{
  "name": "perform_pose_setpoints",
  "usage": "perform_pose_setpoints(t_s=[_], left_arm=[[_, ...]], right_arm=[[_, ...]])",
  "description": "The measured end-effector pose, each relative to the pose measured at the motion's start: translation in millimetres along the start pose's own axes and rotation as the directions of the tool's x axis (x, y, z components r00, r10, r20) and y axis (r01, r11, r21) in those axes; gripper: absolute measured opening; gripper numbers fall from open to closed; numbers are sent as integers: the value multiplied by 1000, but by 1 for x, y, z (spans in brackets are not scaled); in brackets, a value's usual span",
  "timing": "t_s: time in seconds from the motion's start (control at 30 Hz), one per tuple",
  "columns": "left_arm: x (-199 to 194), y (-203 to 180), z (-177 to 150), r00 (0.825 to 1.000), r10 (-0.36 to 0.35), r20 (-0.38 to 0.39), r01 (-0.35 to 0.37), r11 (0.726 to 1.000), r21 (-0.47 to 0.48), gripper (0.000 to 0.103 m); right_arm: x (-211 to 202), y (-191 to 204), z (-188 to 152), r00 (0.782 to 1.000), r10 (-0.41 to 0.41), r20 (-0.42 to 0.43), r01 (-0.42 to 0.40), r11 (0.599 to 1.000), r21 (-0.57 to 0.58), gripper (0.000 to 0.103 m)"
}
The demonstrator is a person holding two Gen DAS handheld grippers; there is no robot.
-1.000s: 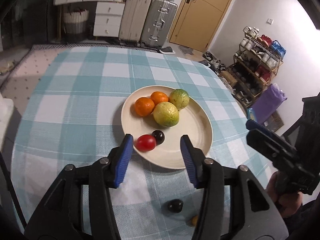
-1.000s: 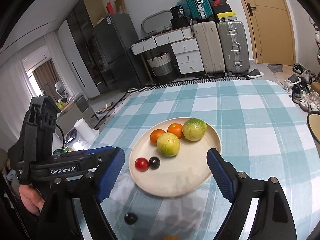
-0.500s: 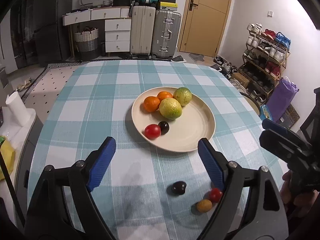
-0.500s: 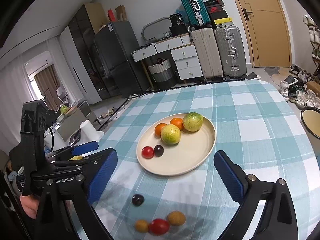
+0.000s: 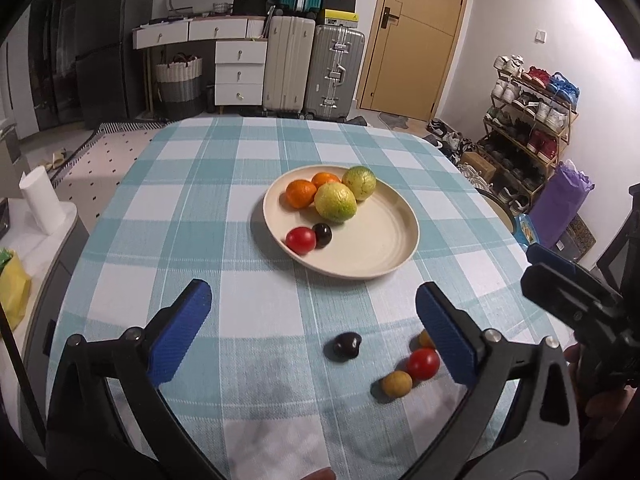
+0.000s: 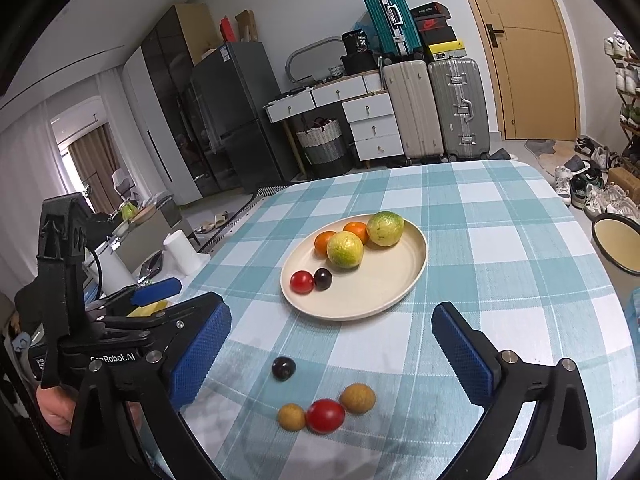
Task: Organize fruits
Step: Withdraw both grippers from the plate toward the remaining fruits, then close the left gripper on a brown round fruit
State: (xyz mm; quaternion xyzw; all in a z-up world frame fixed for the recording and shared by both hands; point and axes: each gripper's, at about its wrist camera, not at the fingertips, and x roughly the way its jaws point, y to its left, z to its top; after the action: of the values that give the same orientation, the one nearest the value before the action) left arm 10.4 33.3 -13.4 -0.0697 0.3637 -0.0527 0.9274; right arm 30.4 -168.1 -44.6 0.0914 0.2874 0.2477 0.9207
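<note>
A cream plate (image 5: 376, 248) (image 6: 392, 284) on the checked tablecloth holds two oranges (image 5: 301, 194), two green-yellow citrus fruits (image 5: 335, 202), a red tomato (image 5: 300, 239) and a dark plum (image 5: 322, 234). Near the table's front lie a dark plum (image 5: 346, 345) (image 6: 283, 368), a red tomato (image 5: 423, 363) (image 6: 325, 415) and two small yellow-brown fruits (image 5: 396, 383) (image 6: 357, 398). My left gripper (image 5: 316, 336) is open and empty above the loose fruits. My right gripper (image 6: 332, 356) is open and empty, also short of the plate.
The checked tablecloth (image 5: 200, 208) covers the whole table. A white paper roll (image 5: 38, 200) stands on a side unit to the left. Suitcases (image 5: 312, 68), drawers and a door are behind the table. A shoe rack (image 5: 532, 120) stands on the right.
Both grippers have drawn back from the plate toward the table's front. The left gripper's jaws have opened wider. The loose fruits near the front have come into view.
</note>
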Motion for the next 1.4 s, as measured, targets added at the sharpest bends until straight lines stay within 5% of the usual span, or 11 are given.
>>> perform_pose_setpoints(t_s=[0.43, 1.23, 1.4], left_arm=[[9, -7, -27, 996, -63, -69, 63, 998, -1, 102], [61, -30, -71, 956, -140, -259, 159, 986, 53, 101], [66, -37, -73, 950, -160, -268, 185, 980, 74, 93]], right_arm=[[-16, -1, -18, 1000, -9, 16, 9, 1000, 5, 103], [-4, -23, -40, 999, -28, -33, 30, 998, 47, 103], [1, -29, -44, 998, -27, -48, 30, 998, 60, 103]])
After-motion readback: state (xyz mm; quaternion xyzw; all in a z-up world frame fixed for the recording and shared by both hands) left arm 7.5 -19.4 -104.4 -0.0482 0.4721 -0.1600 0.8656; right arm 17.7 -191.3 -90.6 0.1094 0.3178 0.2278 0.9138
